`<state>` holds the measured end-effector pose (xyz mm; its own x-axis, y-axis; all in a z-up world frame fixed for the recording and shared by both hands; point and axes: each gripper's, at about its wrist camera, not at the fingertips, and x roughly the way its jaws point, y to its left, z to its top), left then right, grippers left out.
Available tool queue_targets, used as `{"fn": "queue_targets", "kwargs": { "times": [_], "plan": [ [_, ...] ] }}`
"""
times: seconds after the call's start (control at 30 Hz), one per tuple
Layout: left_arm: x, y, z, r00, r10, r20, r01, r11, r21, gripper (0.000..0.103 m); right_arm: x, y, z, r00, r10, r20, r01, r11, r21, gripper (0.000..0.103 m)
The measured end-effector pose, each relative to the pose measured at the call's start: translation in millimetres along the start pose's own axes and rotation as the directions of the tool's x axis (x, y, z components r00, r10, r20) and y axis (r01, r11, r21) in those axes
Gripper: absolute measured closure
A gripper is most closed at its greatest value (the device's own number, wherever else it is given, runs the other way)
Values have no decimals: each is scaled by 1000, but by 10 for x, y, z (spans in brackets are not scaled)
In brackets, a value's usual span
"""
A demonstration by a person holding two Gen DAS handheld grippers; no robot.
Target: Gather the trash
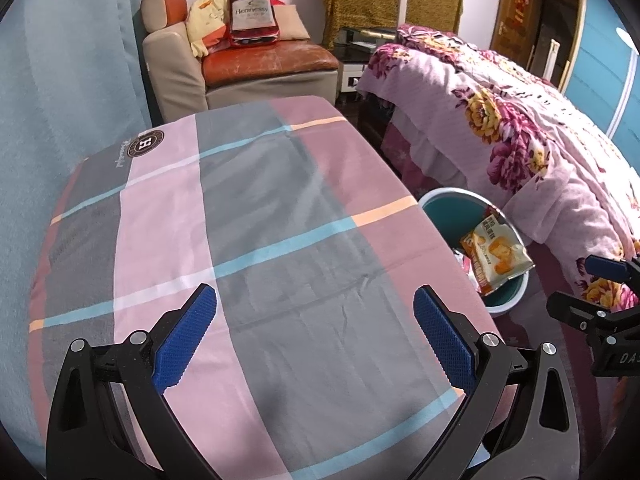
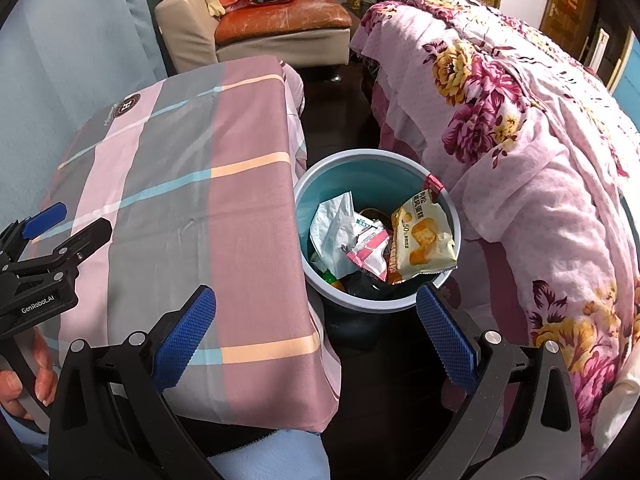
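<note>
— Trash (image 2: 376,240) sits in the bin (image 2: 400,304) beside the tabletop (image 2: 180,168); how does it handle?
— Light, crinkly, soft wrappers; pinch an edge. Left gripper (image 1: 316,336) and right gripper (image 2: 316,336) gape wide, empty.

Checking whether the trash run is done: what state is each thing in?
Left gripper: open, empty.
Right gripper: open, empty.
Trash bin: upright, holding wrappers.
Snack bag: in bin, leaning on rim.
Tablecloth: spread flat, no trash visible.
</note>
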<state>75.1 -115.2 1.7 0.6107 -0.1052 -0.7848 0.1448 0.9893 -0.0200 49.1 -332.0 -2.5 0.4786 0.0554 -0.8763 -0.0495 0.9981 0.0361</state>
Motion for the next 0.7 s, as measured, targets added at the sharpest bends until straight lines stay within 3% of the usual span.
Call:
{"fn": "queue_targets", "kwargs": {
  "times": [0.7],
  "plan": [
    [174, 39, -79, 1000, 17, -26, -17, 1000, 3, 4, 178, -46, -2, 1000, 0, -22, 1, 1000, 20, 7]
  ]
}}
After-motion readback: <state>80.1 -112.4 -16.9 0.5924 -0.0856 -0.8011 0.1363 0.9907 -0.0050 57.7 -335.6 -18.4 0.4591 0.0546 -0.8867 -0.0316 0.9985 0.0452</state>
